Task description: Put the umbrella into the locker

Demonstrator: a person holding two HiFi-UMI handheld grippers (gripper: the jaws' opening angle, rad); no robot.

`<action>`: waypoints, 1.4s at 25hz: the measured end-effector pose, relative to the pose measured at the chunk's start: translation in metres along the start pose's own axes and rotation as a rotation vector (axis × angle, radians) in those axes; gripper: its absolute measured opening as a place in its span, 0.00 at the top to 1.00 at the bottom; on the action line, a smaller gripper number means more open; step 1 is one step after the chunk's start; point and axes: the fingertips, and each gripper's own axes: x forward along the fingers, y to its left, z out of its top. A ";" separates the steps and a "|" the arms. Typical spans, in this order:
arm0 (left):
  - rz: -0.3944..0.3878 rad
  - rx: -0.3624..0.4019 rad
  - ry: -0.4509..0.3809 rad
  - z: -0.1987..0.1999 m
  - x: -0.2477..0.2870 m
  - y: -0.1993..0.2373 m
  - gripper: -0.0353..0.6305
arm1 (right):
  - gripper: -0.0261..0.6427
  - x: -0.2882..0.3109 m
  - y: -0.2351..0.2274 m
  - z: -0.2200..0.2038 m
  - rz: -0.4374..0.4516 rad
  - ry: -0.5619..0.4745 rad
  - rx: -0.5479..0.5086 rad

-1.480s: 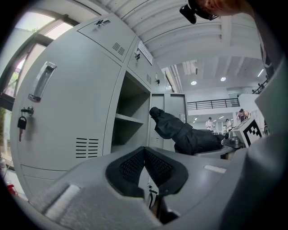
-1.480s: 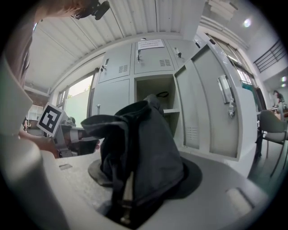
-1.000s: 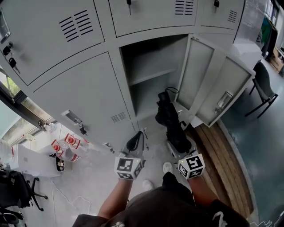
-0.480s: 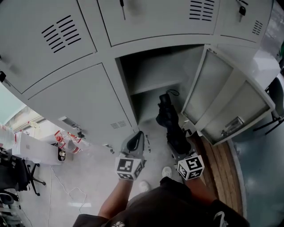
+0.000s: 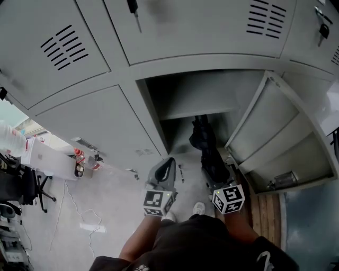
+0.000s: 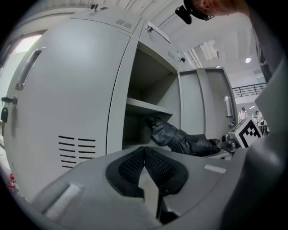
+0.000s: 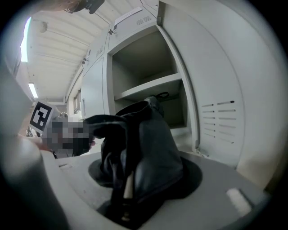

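A folded black umbrella sticks out forward from my right gripper, whose jaws are shut on its near end. Its far tip with a loop cord reaches the mouth of the open grey locker, below the inner shelf. In the right gripper view the umbrella fills the space between the jaws of the right gripper, with the shelf straight ahead. My left gripper is beside it on the left, shut and holding nothing. The left gripper view shows the left gripper and the umbrella at the locker opening.
The locker's door stands open to the right of the opening. Closed locker doors with vents surround it, and a key hangs above. A desk with small items and a chair stand at far left.
Both grippers have moved forward toward the locker. The umbrella's tip has gone from in front of the opening to its mouth. The open door looks nearer on the right.
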 end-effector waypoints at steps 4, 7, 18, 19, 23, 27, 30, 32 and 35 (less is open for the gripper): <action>0.001 -0.014 0.017 -0.001 0.001 0.006 0.94 | 0.61 0.011 -0.005 0.003 -0.010 0.004 -0.003; -0.013 0.018 -0.005 0.008 0.004 0.010 0.94 | 0.61 0.016 -0.006 0.007 -0.029 0.002 0.000; -0.066 0.015 -0.014 0.008 0.010 0.008 0.94 | 0.61 0.046 -0.011 0.033 -0.092 -0.007 -0.044; -0.067 0.014 -0.013 0.007 0.010 0.008 0.94 | 0.61 0.050 -0.013 0.035 -0.098 -0.005 -0.048; -0.062 -0.005 0.009 -0.002 0.010 0.008 0.94 | 0.61 0.066 -0.018 0.040 -0.112 0.007 -0.058; -0.065 -0.010 -0.006 0.003 0.011 0.006 0.94 | 0.61 0.085 -0.023 0.046 -0.128 0.022 -0.072; -0.060 -0.009 -0.003 0.000 0.009 0.007 0.94 | 0.61 0.101 -0.024 0.049 -0.128 0.032 -0.087; -0.061 -0.011 -0.001 -0.002 0.007 0.005 0.94 | 0.61 0.110 -0.026 0.051 -0.129 0.043 -0.103; -0.066 -0.017 0.005 -0.005 0.004 0.004 0.94 | 0.61 0.123 -0.031 0.054 -0.136 0.059 -0.114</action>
